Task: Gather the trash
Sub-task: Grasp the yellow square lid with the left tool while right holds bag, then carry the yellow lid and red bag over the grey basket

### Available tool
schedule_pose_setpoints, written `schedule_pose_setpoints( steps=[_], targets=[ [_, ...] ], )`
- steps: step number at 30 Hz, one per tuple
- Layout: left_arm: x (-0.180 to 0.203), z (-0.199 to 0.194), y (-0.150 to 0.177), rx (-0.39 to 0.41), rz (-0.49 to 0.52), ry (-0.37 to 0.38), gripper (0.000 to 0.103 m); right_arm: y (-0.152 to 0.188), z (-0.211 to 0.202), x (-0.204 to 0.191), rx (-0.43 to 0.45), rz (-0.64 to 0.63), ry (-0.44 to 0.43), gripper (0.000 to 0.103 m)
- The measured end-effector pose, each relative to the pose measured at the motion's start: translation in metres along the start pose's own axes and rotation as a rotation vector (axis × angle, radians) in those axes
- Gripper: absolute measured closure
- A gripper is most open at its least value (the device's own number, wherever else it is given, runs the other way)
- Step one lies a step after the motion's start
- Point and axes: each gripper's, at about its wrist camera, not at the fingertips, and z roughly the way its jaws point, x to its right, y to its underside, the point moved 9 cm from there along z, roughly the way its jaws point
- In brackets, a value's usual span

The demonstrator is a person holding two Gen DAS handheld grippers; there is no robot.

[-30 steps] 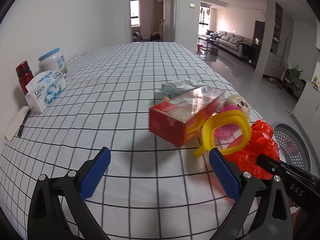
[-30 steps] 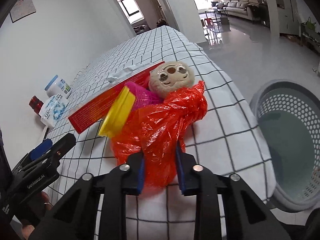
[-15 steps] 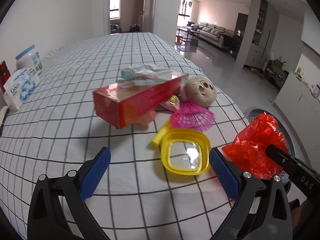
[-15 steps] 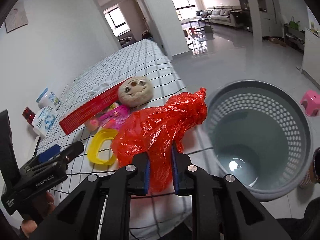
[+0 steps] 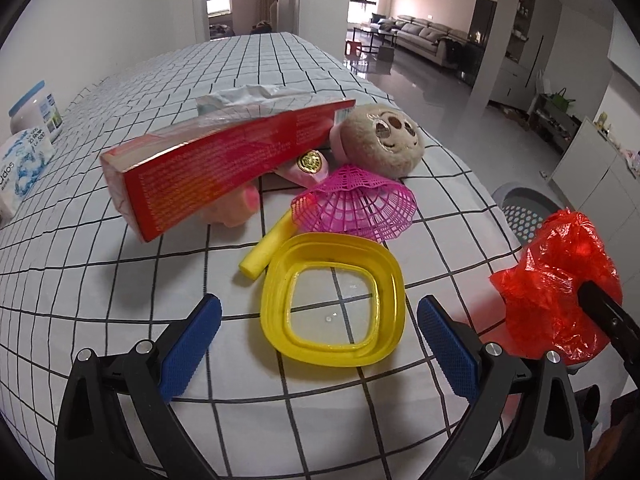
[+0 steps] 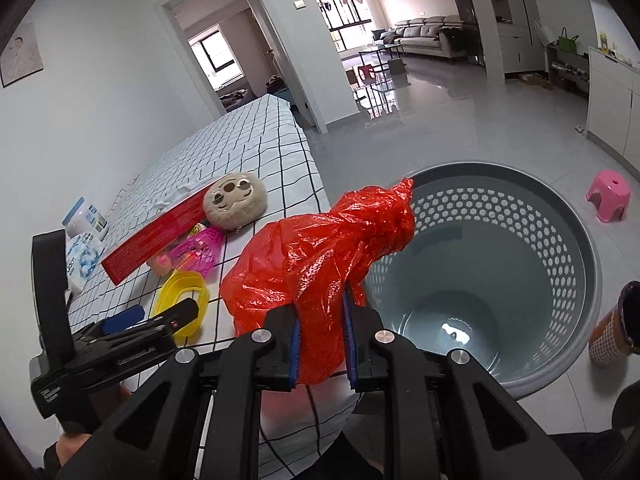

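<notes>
My right gripper point(image 6: 322, 312) is shut on a crumpled red plastic bag point(image 6: 320, 248), held in the air off the table's right edge, beside the rim of a grey perforated basket point(image 6: 560, 240) on the floor. In the left wrist view the bag point(image 5: 556, 292) hangs at the far right. My left gripper point(image 5: 320, 320) is open, its jaws either side of a yellow lid point(image 5: 388, 288) lying flat on the checked tablecloth point(image 5: 120, 300). Behind the lid lie a yellow tube point(image 5: 268, 248), a pink mesh piece point(image 5: 360, 204), a long red box point(image 5: 224, 168) and a round plush toy point(image 5: 380, 144).
A crumpled wrapper point(image 5: 256, 94) lies behind the red box. A wipes pack point(image 5: 20, 164) and a white jar point(image 5: 36, 108) stand by the wall at the left. On the floor past the basket sits a pink stool point(image 6: 608, 196). The basket holds nothing visible.
My right gripper has carried the red bag off the table to beside the basket. The yellow lid, earlier propped against the bag, now lies flat. My left gripper has come closer and lower around it.
</notes>
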Motion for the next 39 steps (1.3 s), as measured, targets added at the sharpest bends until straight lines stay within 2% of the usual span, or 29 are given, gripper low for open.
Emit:
schedule_pose_setpoints(
  steps=[3,5,7,20,29,39],
  targets=[
    [0.005,0.005,0.001,-0.007,0.018,-0.005,0.015,0.001,0.003,0.005,-0.003,0.009,-0.001,0.086],
    [0.008,0.006,0.003,-0.017,0.029,-0.003,0.027,0.002,0.005,0.006,-0.006,0.013,-0.002,0.086],
    [0.010,0.007,0.005,-0.024,0.037,0.001,0.034,0.002,0.005,0.007,-0.006,0.017,-0.004,0.086],
    [0.036,-0.026,0.004,0.041,0.075,0.081,0.036,-0.001,-0.013,0.019,0.038,0.042,0.013,0.086],
    [0.098,-0.035,-0.010,0.079,0.163,0.171,0.036,-0.007,-0.029,0.058,0.084,0.078,0.093,0.086],
    [0.163,-0.023,-0.009,0.071,0.260,0.227,0.036,-0.002,-0.029,0.118,0.052,0.133,0.200,0.086]
  ],
)
